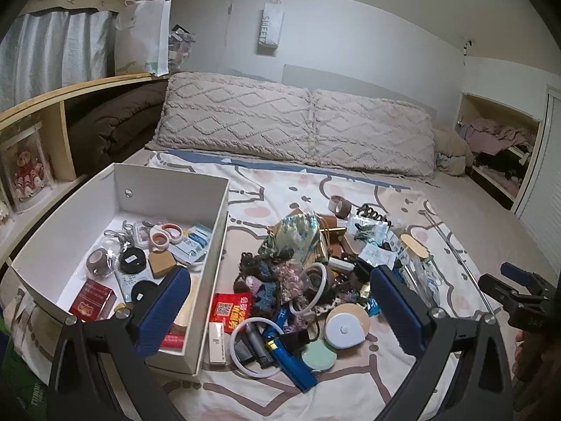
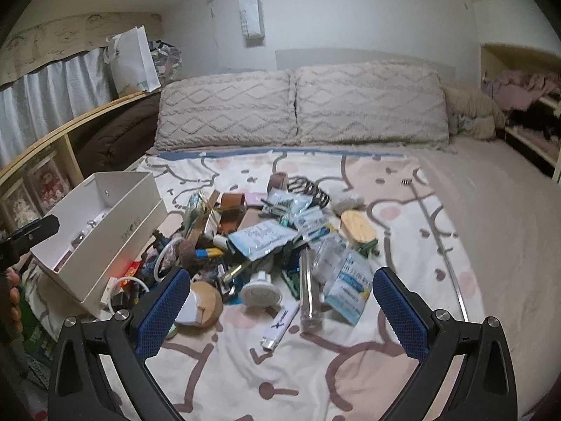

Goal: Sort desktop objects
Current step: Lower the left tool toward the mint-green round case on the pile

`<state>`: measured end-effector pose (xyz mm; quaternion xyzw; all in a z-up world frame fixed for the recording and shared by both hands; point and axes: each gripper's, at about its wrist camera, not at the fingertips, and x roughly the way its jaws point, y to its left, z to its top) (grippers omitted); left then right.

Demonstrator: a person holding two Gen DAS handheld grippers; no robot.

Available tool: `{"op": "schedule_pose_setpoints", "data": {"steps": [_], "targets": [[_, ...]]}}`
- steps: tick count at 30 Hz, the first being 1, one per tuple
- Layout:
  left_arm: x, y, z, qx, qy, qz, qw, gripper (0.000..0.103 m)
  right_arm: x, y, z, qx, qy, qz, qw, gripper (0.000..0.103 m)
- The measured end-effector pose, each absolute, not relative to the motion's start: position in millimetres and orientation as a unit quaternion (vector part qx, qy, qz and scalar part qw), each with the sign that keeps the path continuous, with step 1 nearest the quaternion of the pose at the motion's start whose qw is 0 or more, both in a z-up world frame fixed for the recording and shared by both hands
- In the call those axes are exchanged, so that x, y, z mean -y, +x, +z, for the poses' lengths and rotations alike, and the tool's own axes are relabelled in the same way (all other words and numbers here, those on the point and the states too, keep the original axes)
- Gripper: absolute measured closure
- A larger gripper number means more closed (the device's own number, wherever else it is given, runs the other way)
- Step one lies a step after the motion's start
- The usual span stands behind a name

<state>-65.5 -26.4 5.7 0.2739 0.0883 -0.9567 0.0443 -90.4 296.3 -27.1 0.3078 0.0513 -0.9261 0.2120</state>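
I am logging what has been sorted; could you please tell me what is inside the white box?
The white box holds scissors, a red carton, black round tins and a blue-white packet; its near corner is hidden.

Both grippers [image 1: 280, 312] [image 2: 281, 310] have black frames, silver screws and blue ribbed jaws.

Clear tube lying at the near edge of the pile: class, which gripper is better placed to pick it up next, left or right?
Right, probably. The right gripper is open and empty, with the clear tube lying between its fingers. The left gripper is also open but sits nearer the white box, over the rings and blue lighter.
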Motion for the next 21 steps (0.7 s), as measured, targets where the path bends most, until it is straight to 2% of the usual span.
{"op": "schedule_pose_setpoints", "data": {"steps": [14, 21], "targets": [[11, -79, -40, -0.080, 0.321, -0.943, 0.043, 0.000, -304, -107, -74, -0.058, 0.376, -0.908, 0.176, 0.000], [3, -86, -66, -0.048, 0.347, -0.935, 0.054, 0.000, -301, -116, -92, -0.048, 0.419, -0.889, 0.180, 0.000]]}}
